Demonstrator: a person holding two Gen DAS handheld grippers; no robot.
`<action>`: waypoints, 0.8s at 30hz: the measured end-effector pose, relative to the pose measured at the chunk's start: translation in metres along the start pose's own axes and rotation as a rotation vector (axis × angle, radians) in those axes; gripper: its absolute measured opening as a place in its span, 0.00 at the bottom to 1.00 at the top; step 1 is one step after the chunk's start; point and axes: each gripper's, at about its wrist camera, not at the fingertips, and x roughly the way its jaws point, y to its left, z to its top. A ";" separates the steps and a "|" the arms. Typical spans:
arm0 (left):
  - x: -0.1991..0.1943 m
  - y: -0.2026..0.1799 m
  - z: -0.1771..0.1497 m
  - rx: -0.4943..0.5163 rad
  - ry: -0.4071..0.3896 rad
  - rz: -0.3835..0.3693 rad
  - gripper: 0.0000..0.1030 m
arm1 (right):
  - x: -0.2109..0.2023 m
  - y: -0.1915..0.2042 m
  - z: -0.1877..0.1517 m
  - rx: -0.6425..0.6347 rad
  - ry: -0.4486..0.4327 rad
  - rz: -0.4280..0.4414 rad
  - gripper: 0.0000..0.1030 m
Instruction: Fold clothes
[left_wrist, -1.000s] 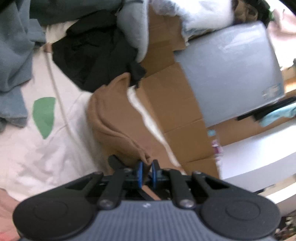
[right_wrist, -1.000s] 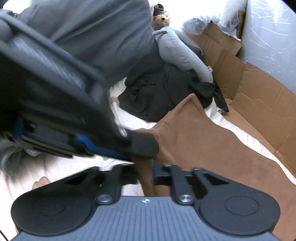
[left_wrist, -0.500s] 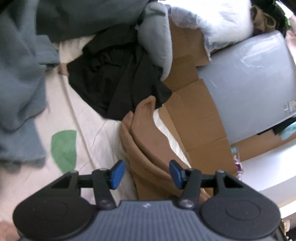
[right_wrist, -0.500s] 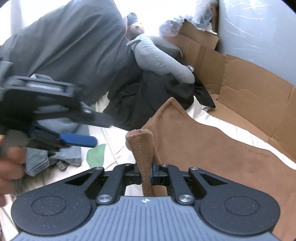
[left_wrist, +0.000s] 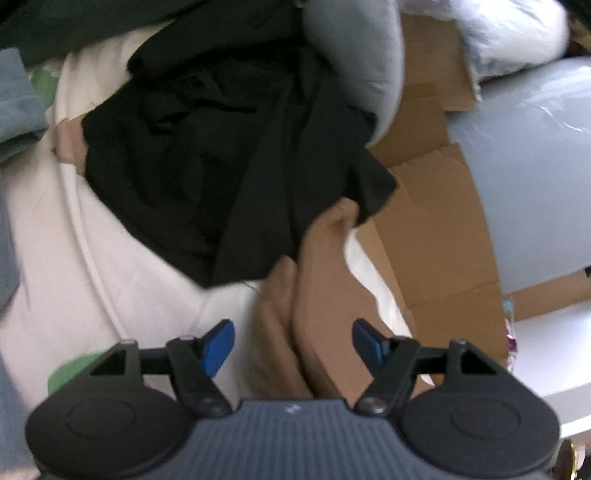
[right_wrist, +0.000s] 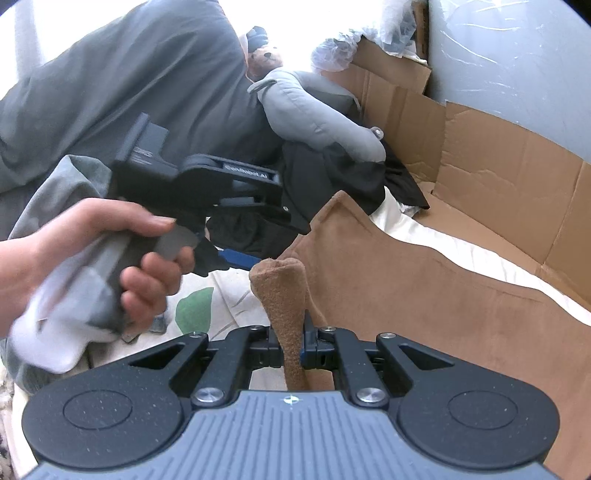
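A brown suede-like garment (right_wrist: 424, 295) lies spread over the white sheet, its far corner by the black clothes. My right gripper (right_wrist: 291, 350) is shut on a bunched fold of it that sticks up between the pads. In the left wrist view the same brown garment (left_wrist: 317, 295) runs under my left gripper (left_wrist: 293, 343), whose jaws are opening wide; the blue pads stand either side of the cloth without pressing it. A hand (right_wrist: 110, 251) holds the left gripper, seen in the right wrist view to the left of the brown cloth.
A heap of black clothes (left_wrist: 221, 166) lies beyond the brown garment. A grey padded cushion (right_wrist: 314, 118) and a teddy bear (right_wrist: 264, 59) sit behind it. Flattened cardboard (right_wrist: 498, 177) lines the right side against a grey wrapped panel (left_wrist: 535, 166). Grey clothes (right_wrist: 129, 92) pile up on the left.
My left gripper let go of the brown cloth, its jaws spreading wide, and it moved forward and down toward the black clothes. My right gripper kept its hold on the fold.
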 end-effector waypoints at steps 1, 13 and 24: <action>0.004 0.003 0.003 -0.006 0.004 0.007 0.70 | 0.000 0.000 0.000 0.000 0.000 0.001 0.05; 0.047 -0.002 0.016 0.025 0.100 0.004 0.25 | -0.005 -0.005 0.000 0.039 -0.006 0.008 0.05; 0.028 -0.061 0.010 0.105 0.041 -0.071 0.11 | -0.031 -0.025 0.002 0.144 -0.053 0.015 0.05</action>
